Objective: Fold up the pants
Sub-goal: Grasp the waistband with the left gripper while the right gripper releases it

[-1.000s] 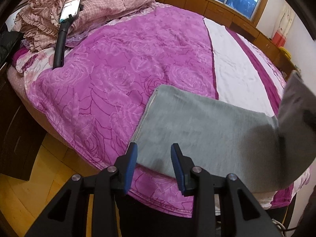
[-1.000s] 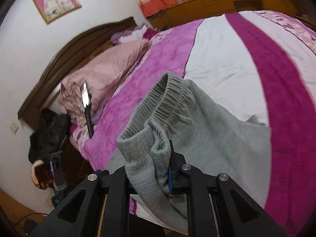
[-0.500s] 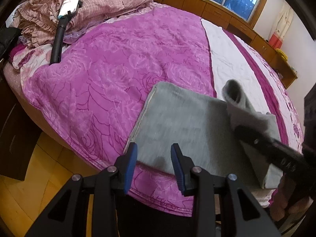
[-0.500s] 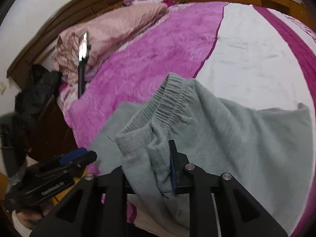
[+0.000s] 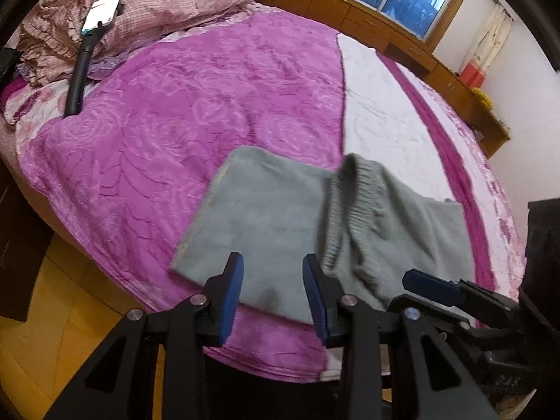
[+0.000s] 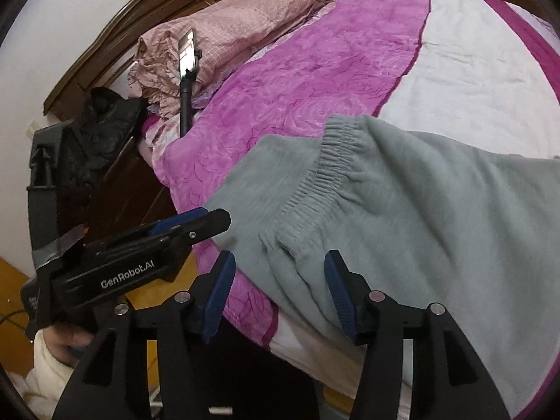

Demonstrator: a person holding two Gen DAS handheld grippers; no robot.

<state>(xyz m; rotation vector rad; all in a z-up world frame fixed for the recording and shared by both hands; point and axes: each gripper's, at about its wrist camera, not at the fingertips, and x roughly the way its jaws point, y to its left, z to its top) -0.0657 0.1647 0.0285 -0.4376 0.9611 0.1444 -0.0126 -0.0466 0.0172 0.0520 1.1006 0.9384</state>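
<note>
Near the lower middle of both views:
pants: grey pants (image 5: 280, 224) lie on the bed (image 5: 217, 112) close to its near edge; the waistband (image 6: 325, 171) part is laid over the leg part, and one fold looks already made.
waistband: ribbed and elastic, it runs from the centre of the right wrist view down toward the lower middle; in the left wrist view it stands up a little as a soft ridge right of centre.
right tongs: the right gripper (image 6: 280, 294) has just been opening; the jaws stand wide, on each side of the bunched cloth at the waistband end, and the pads do not press it.
left tongs: the left gripper (image 5: 273, 297) is half open with nothing between the jaws; it hovers over the near edge of the leg part, and I cannot tell if it touches the cloth.
handling: I judge the cloth soft, thick and fleecy, light, not fragile and not slippery; it drapes and wrinkles easily, and it should keep a fold when laid flat.
where to hold: the waistband corner or a hem corner seems best, where several layers give a firm bite; a pinch in the middle would probably lift only one layer and spoil the fold.
risk: the bunched end may stay crooked if it is not smoothed.
other: a phone on a stick (image 5: 94, 28) rests at the upper left, well apart.
</note>
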